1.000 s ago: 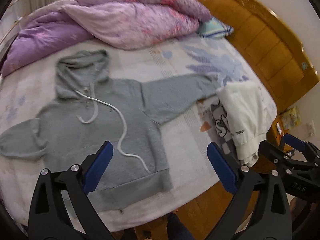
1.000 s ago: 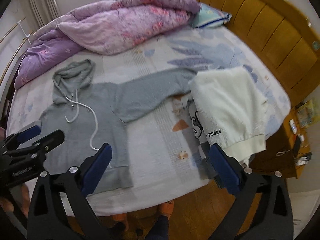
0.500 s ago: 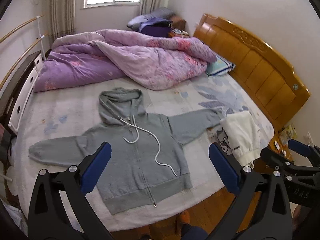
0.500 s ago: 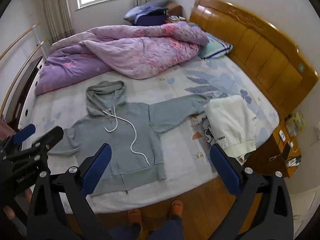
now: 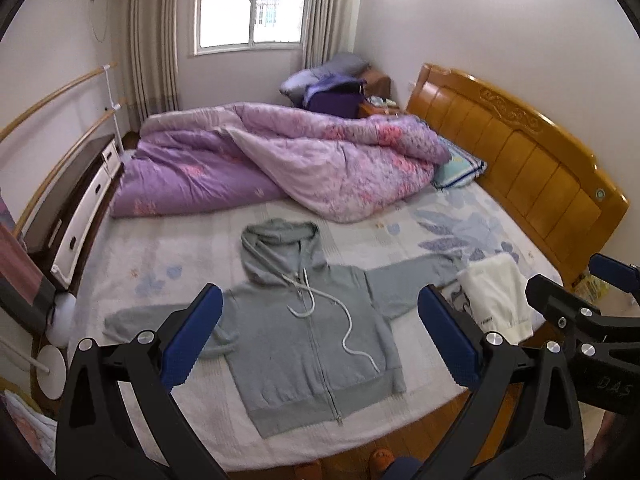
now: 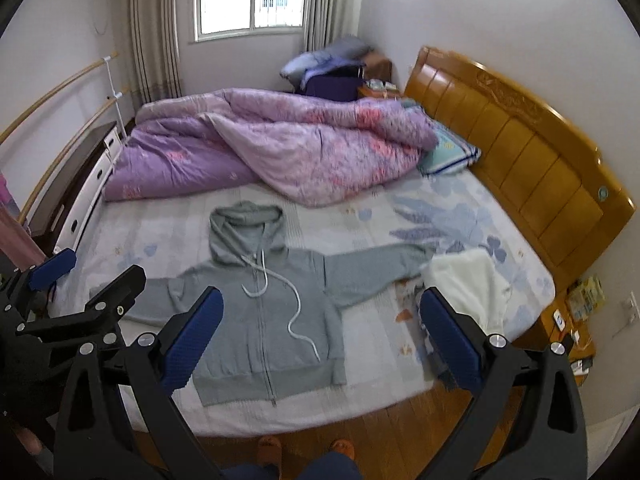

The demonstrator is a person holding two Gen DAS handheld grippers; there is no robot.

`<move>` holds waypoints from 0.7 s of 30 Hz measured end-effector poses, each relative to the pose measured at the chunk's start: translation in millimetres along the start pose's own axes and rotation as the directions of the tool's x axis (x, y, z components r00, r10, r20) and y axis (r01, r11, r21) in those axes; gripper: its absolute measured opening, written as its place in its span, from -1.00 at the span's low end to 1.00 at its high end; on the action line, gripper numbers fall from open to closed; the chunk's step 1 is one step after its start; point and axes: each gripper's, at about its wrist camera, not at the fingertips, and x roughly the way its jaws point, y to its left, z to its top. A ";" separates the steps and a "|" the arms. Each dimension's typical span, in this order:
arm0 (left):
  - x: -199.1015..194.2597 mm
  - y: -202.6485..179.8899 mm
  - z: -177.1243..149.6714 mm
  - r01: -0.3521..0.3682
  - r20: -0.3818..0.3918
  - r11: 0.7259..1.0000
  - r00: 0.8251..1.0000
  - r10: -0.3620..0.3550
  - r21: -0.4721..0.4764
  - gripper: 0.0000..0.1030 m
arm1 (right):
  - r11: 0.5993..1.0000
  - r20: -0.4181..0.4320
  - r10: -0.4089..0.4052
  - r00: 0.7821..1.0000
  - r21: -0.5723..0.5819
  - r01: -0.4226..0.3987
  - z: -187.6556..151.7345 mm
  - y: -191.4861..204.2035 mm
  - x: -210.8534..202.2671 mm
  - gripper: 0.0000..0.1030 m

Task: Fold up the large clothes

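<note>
Grey hoodie (image 5: 308, 340) flat on bed (image 5: 160, 256), beyond both grippers' wide, empty fingers (image 5: 192, 336).

Both grippers hang side by side, level and pointing forward. The left gripper (image 5: 320, 338) has its jaws spread wide, holding nothing. The right gripper (image 6: 320, 340) has its jaws just as wide apart, and nothing sits between them.
</note>
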 end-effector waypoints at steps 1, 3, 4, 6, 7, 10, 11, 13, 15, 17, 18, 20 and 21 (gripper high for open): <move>-5.8 0.6 3.9 0.000 0.014 1.000 1.000 0.000 -0.009 0.90 | 1.000 0.009 0.001 1.000 -0.002 -0.001 2.4 -0.3 -3.7 0.85; -17.8 1.5 11.4 -0.001 0.044 1.000 0.999 0.002 -0.020 0.90 | 1.000 0.033 -0.003 0.999 -0.007 0.004 8.2 -0.4 -12.0 0.85; -21.6 1.9 13.7 -0.003 0.049 1.000 0.999 0.004 -0.018 0.90 | 1.000 0.039 -0.002 0.999 -0.008 0.003 8.9 1.1 -15.0 0.85; -29.4 1.2 19.4 -0.006 0.063 1.000 0.998 0.007 -0.014 0.90 | 1.000 0.052 0.008 0.999 -0.003 -0.008 12.1 0.0 -21.8 0.85; -32.6 0.5 21.7 -0.010 0.069 1.000 0.998 0.011 -0.012 0.90 | 1.000 0.053 0.012 0.999 -0.002 -0.012 13.0 -0.5 -24.2 0.85; -40.5 -0.6 27.3 -0.027 0.085 1.000 0.996 0.027 -0.010 0.90 | 1.000 0.065 0.022 0.998 -0.004 -0.022 17.3 -0.8 -29.3 0.85; -43.4 -1.2 29.1 -0.031 0.085 0.999 0.996 0.032 -0.011 0.90 | 1.000 0.069 0.021 0.997 -0.005 -0.021 17.4 -1.9 -30.9 0.85; -46.5 -1.5 31.3 -0.031 0.086 0.999 0.996 0.032 -0.016 0.90 | 1.000 0.085 0.015 0.996 -0.003 -0.015 19.1 -3.1 -35.6 0.85; -51.8 -3.6 34.7 -0.034 0.099 0.999 0.994 0.035 -0.015 0.91 | 1.000 0.095 0.013 0.995 0.004 -0.013 20.6 -4.1 -40.5 0.85; -57.0 -6.3 38.6 -0.034 0.116 0.999 0.993 0.035 -0.009 0.90 | 1.000 0.109 0.010 0.994 0.009 -0.011 22.5 -5.3 -44.9 0.85; -57.7 -7.1 38.1 -0.035 0.122 0.999 0.992 0.036 -0.007 0.91 | 1.000 0.114 0.006 0.993 0.010 -0.007 22.9 -6.0 -46.6 0.85; -61.6 -9.8 39.6 -0.040 0.133 0.999 0.990 0.041 -0.006 0.90 | 1.000 0.127 -0.005 0.992 0.010 0.004 23.3 -6.5 -50.0 0.85; -62.4 -11.1 40.0 -0.041 0.135 0.999 0.990 0.041 -0.005 0.90 | 1.000 0.130 -0.008 0.991 0.009 0.007 23.8 -7.5 -51.1 0.85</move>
